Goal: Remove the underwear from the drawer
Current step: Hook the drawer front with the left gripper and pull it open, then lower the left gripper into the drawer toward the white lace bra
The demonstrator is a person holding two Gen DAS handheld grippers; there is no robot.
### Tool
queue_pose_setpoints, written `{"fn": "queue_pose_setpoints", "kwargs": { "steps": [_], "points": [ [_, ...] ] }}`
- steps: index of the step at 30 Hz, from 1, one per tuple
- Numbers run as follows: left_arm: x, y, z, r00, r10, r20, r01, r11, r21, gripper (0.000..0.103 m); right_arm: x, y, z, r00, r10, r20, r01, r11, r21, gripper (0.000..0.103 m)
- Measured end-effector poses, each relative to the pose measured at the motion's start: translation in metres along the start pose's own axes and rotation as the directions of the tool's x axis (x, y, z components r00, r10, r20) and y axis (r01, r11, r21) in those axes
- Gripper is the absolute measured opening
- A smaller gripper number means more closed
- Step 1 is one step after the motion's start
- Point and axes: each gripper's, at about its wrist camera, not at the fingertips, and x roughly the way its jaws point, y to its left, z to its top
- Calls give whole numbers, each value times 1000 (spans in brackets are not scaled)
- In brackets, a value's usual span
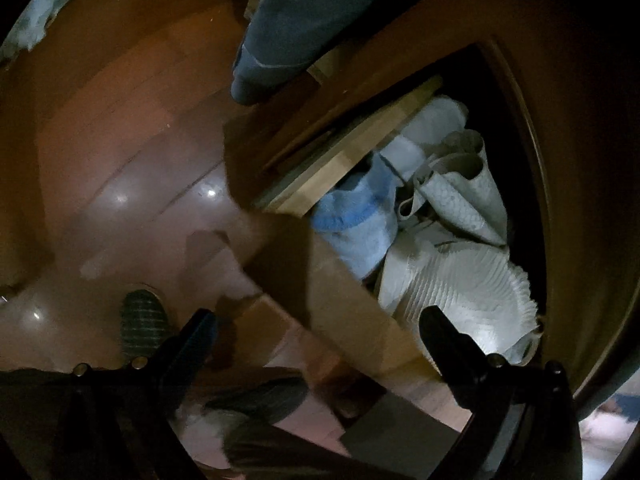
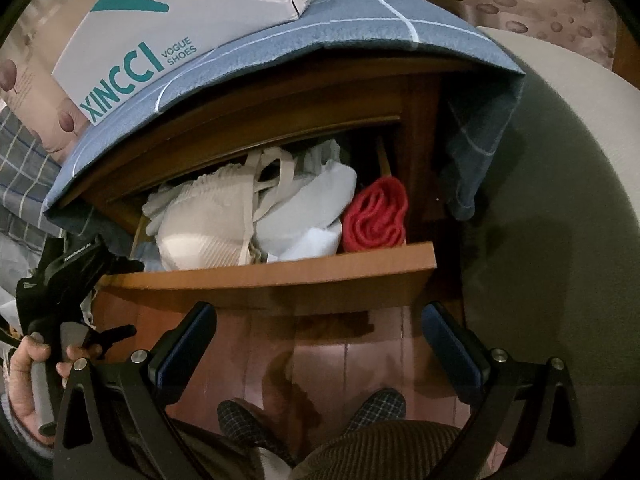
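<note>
Right gripper (image 2: pixel 318 332) spread wide, nothing between the fingers, hanging over the wood floor (image 2: pixel 320 360) at lower centre of the right wrist view, just in front of the drawer front. Left gripper (image 1: pixel 316 336) also spread wide and empty; its right finger overlaps the white pleated garment at lower right of the left wrist view, contact can't be confirmed.

Nightstand (image 2: pixel 416 120) fills mid frame in the right view, blue checked cloth (image 2: pixel 360 32) draped over its top. White XINCCI shoe box (image 2: pixel 160 28) sits on the cloth, upper left.

Drawer (image 2: pixel 280 272) is pulled open, centre frame, packed with underwear: cream ribbed bra (image 2: pixel 200 216) at left, white folded piece (image 2: pixel 312 216) in the middle, red knit item (image 2: pixel 376 216) at the right end. From the left view, the same drawer (image 1: pixel 352 160) runs diagonally at centre right, with a white pleated garment (image 1: pixel 460 292) and a light blue fuzzy piece (image 1: pixel 352 216) inside.

Checked slippers (image 2: pixel 376 404) at bottom centre.

Left hand (image 2: pixel 24 380) grips the other handle at lower left.
</note>
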Motion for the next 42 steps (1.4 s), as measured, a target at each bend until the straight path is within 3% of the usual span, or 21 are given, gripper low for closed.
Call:
{"fn": "queue_pose_setpoints", "kwargs": {
  "steps": [13, 27, 33, 42],
  "points": [
    [-9, -7, -10, 991, 133, -18, -128, 979, 161, 103, -1, -3, 5, 1000, -7, 1, 7, 1000, -3, 102],
    [-16, -8, -31, 981, 194, 10, -190, 951, 242, 103, -1, -1, 6, 1000, -6, 5, 6, 1000, -5, 102],
    [-22, -12, -38, 973, 227, 43, -230, 927, 296, 103, -1, 0, 9, 1000, -5, 6, 5, 1000, -10, 102],
    [-27, -1, -48, 968, 251, 29, -247, 913, 324, 103, -1, 0, 10, 1000, -4, 8, 4, 1000, -10, 102]
  ]
}}
